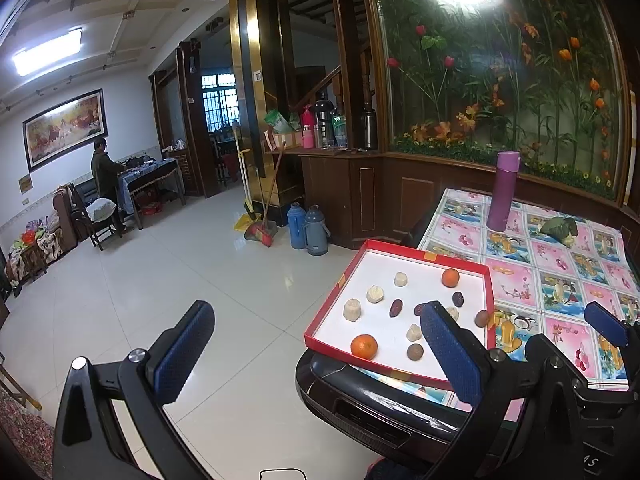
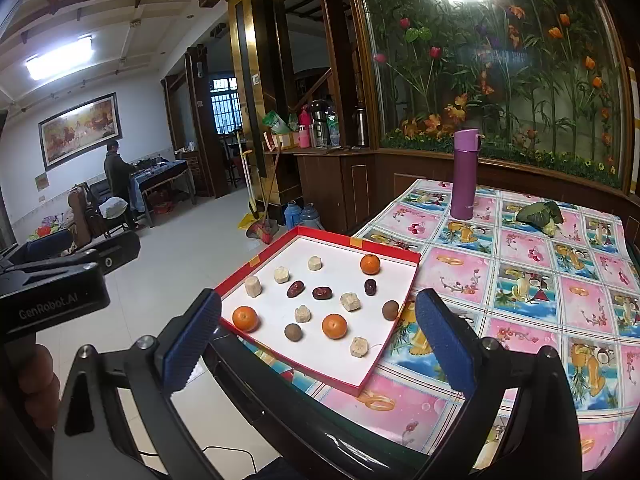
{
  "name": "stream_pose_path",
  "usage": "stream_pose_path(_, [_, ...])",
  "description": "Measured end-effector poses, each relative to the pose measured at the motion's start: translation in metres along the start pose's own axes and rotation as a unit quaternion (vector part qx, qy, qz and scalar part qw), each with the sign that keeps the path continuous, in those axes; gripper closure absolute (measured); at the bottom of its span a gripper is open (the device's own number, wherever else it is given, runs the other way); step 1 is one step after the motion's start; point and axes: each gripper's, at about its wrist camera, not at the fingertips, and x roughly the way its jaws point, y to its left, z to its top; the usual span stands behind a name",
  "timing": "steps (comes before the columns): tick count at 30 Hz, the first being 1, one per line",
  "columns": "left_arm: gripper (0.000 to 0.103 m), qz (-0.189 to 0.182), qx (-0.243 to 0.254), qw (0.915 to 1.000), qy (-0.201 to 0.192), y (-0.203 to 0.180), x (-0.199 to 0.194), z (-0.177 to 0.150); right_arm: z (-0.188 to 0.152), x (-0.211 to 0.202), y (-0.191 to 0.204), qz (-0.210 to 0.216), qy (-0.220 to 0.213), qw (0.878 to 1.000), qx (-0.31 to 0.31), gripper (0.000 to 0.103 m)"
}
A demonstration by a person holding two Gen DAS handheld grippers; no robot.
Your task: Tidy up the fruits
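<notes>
A red-rimmed tray with a white floor lies at the table's near left corner. On it are three oranges, three dark red dates, two brown longans and several pale peeled chunks. My right gripper is open, just short of the tray's near edge, with nothing between its fingers. My left gripper is also open, left of the tray and mostly over the floor. Its right pad overlaps the tray's near right part. An orange lies near the front rim.
A purple flask stands on the fruit-patterned tablecloth behind the tray, with a green leafy bundle to its right. A dark rounded table edge runs below the tray. Thermoses and a broom stand on the floor; a person is far back left.
</notes>
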Motion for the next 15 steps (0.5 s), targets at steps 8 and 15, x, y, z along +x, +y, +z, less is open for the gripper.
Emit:
stream_pose_path(8, [0.0, -0.008, 0.003, 0.9999, 0.011, -0.004, 0.006, 0.001, -0.001, 0.002, -0.002, 0.0, 0.002, 1.0, 0.0, 0.006])
stream_pose_path(15, [0.0, -0.012, 0.006, 0.9997, 0.019, -0.006, 0.012, 0.003, -0.006, 0.01, -0.007, -0.002, 0.009, 1.0, 0.005, 0.006])
